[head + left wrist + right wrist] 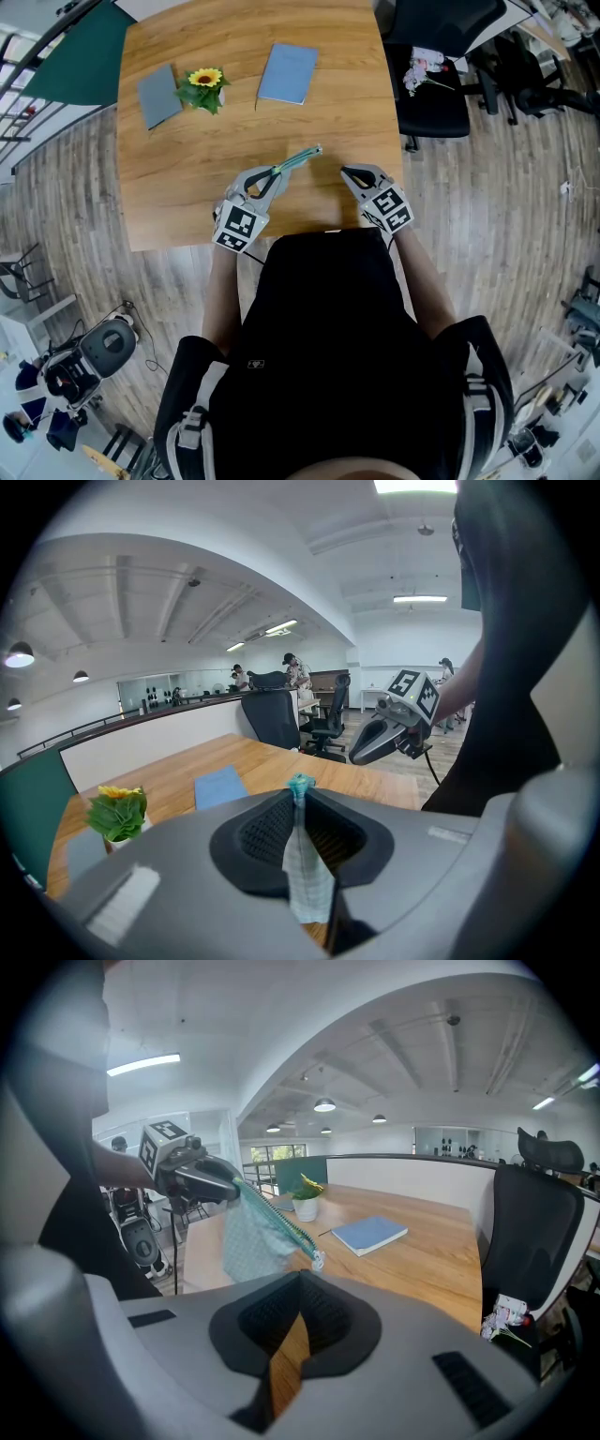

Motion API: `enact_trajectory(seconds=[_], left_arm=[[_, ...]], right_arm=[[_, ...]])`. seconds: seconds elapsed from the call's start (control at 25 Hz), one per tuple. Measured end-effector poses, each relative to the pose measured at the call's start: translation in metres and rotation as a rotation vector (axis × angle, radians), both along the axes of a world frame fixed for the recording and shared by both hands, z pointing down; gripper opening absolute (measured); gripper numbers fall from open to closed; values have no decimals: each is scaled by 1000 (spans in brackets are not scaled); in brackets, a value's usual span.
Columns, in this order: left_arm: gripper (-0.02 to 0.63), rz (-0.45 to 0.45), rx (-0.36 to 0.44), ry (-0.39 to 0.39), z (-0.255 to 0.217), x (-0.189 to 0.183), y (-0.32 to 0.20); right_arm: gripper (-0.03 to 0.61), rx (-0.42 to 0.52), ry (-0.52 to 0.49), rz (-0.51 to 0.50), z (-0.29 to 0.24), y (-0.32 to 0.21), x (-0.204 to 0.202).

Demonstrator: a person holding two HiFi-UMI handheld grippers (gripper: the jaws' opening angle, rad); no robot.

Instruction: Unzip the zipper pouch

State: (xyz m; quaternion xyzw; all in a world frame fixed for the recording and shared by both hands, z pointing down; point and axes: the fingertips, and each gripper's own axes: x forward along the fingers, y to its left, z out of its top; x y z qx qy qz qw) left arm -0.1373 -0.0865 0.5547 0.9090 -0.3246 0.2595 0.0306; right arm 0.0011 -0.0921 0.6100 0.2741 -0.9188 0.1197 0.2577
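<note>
A pale teal zipper pouch hangs in the air over the wooden table, pinched at one end by my left gripper, which is shut on it. In the left gripper view the pouch stands edge-on between the pads, its teal zipper end on top. The right gripper view shows the pouch from the side, with the zipper along its upper edge and the metal pull at the near end. My right gripper stays just right of the pull, shut and empty, a small gap apart from it.
On the far half of the table lie a blue notebook, a grey notebook and a small potted sunflower. A black office chair stands off the table's right edge. A green panel is at the far left.
</note>
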Motion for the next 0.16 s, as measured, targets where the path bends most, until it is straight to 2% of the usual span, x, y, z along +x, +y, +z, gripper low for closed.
enact_trajectory(seconds=[0.16], left_arm=[[43, -2, 1, -2, 0, -1, 1]], right_arm=[[2, 0, -2, 1, 0, 1, 0]])
